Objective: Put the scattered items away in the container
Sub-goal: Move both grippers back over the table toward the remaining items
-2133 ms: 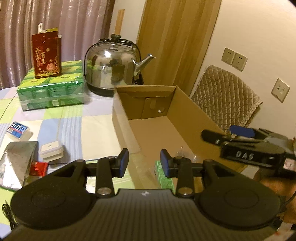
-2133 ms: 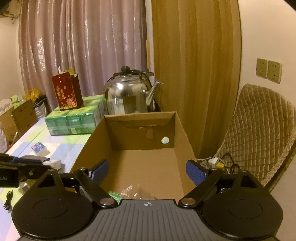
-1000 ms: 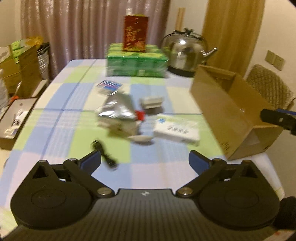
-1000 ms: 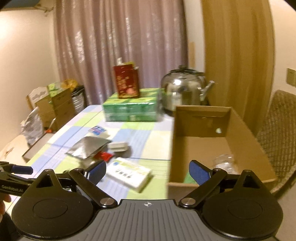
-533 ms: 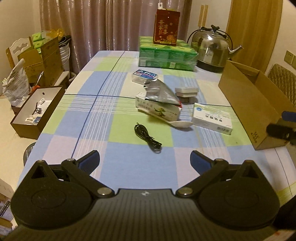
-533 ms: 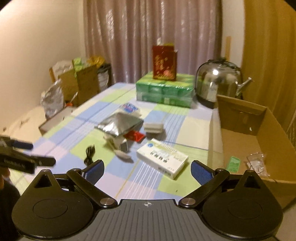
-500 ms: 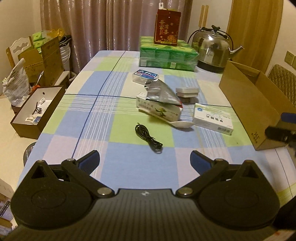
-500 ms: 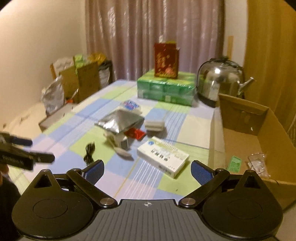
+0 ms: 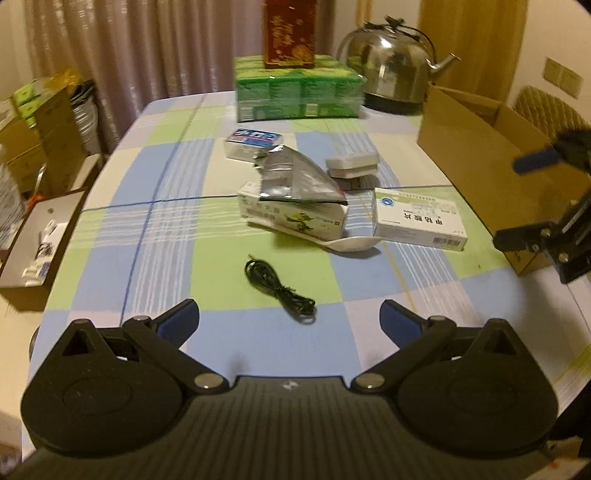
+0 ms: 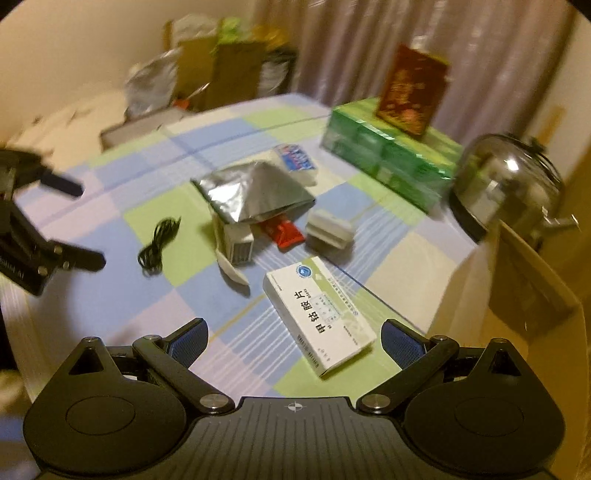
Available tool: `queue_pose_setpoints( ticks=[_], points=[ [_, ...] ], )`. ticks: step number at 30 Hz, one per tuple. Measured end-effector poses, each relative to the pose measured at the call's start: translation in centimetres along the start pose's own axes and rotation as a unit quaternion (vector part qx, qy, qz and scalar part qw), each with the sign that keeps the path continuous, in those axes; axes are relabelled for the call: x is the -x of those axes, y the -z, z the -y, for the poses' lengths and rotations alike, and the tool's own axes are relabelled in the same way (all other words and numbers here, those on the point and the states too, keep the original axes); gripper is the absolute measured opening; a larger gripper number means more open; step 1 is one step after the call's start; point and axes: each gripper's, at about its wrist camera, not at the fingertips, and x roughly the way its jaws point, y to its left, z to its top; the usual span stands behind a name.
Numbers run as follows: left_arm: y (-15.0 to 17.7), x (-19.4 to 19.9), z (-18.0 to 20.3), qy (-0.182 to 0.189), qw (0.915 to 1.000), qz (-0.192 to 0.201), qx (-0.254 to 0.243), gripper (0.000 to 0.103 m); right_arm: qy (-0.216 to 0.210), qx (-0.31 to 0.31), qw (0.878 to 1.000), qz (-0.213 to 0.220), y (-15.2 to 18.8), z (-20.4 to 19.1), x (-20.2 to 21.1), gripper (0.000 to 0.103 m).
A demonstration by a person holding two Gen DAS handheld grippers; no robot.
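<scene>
The open cardboard box [image 9: 476,136] stands at the table's right side; its wall also shows in the right wrist view [image 10: 532,280]. Scattered on the checked cloth are a coiled black cable [image 9: 279,286], a white medicine box [image 9: 417,218], a silver foil pouch [image 9: 295,179] lying on a green-printed carton [image 9: 295,218], a white spoon [image 9: 351,243], a small white case [image 9: 352,162] and a blue tissue pack [image 9: 253,140]. My left gripper [image 9: 288,319] is open and empty, just short of the cable. My right gripper [image 10: 293,338] is open and empty, over the medicine box [image 10: 317,321].
A green pack stack [image 9: 295,88] with a red carton [image 9: 290,31] and a steel kettle [image 9: 391,70] stand at the table's far end. A red sachet [image 10: 282,230] lies by the pouch. Boxes and bags sit on the floor at the left [image 9: 33,236].
Both grippers have moved forward and down toward the table. The left now faces the cable closer up; the right has swung left and down over the medicine box. Both stay open.
</scene>
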Motion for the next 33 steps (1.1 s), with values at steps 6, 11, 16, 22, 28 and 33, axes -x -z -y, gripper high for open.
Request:
queue_pose_setpoints(
  ticks=[6, 11, 16, 22, 28, 33],
  points=[
    [-1.4, -2.3, -0.3, 0.022, 0.9976, -0.016, -0.064, 0.102, -0.027, 0.058, 0.997, -0.047, -1.6, 0.9, -3.0, 0.098],
    [-1.7, -3.4, 0.0, 0.052, 0.9857, -0.028, -0.157, 0.102, -0.052, 0.114, 0.990, -0.066, -3.0, 1.0, -4.7, 0.098],
    [-1.3, -4.1, 0.0, 0.074, 0.9536, -0.030, -0.290, 0.102, -0.065, 0.165, 0.979, -0.098, -4.3, 1.5, -6.7, 0.098],
    [-1.2, -5.5, -0.5, 0.109, 0.8987, -0.040, -0.423, 0.093, -0.070, 0.161, 0.977, -0.121, -5.0, 2.8, -8.7, 0.097],
    [-0.4, -7.2, -0.4, 0.141, 0.8246, -0.054, -0.545, 0.080, -0.085, 0.169, 0.971, -0.149, -4.4, 3.3, -10.1, 0.097],
    [0.0, -8.6, -0.4, 0.149, 0.7634, -0.061, -0.626, 0.065, -0.093, 0.177, 0.966, -0.164, -4.2, 3.7, -11.0, 0.090]
  ],
)
